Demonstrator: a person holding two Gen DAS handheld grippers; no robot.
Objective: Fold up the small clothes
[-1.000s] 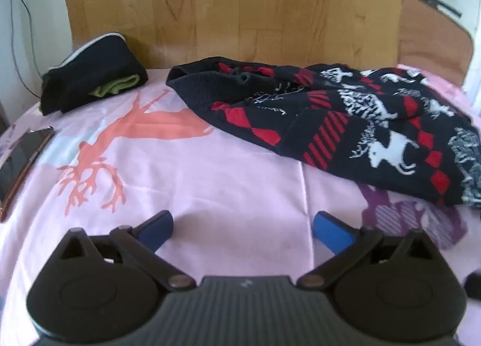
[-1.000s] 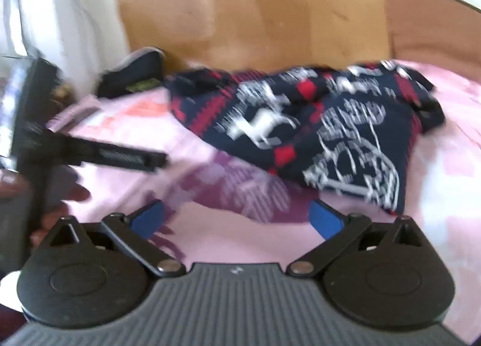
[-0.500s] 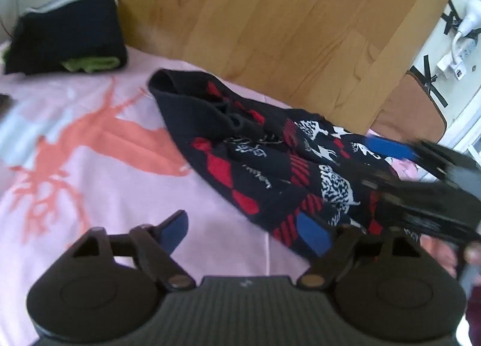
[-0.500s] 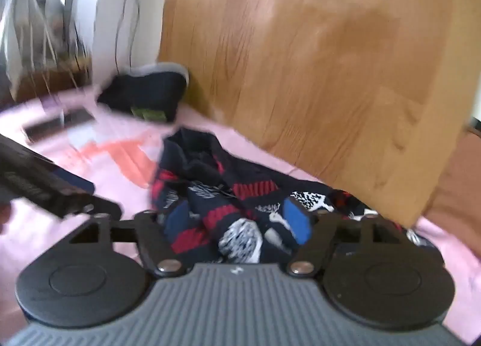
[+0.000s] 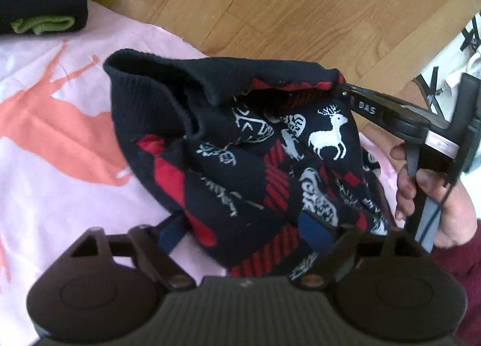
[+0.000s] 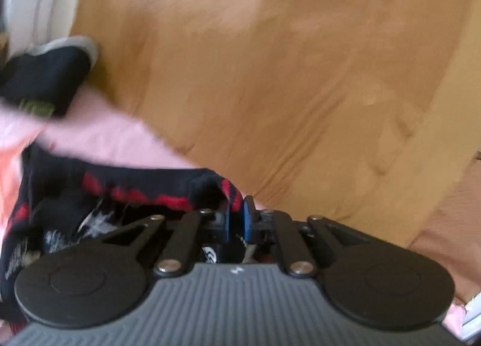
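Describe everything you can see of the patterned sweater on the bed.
The sweater is a dark navy knit with red diamonds and stripes and white reindeer motifs, with a plain ribbed edge. It lies bunched on the pink bedsheet, one edge lifted and stretched. The right tool, whose jaws have just closed, is shut on that edge and holds it up. The left tool is open, and the sweater's near folds lie between its fingers.
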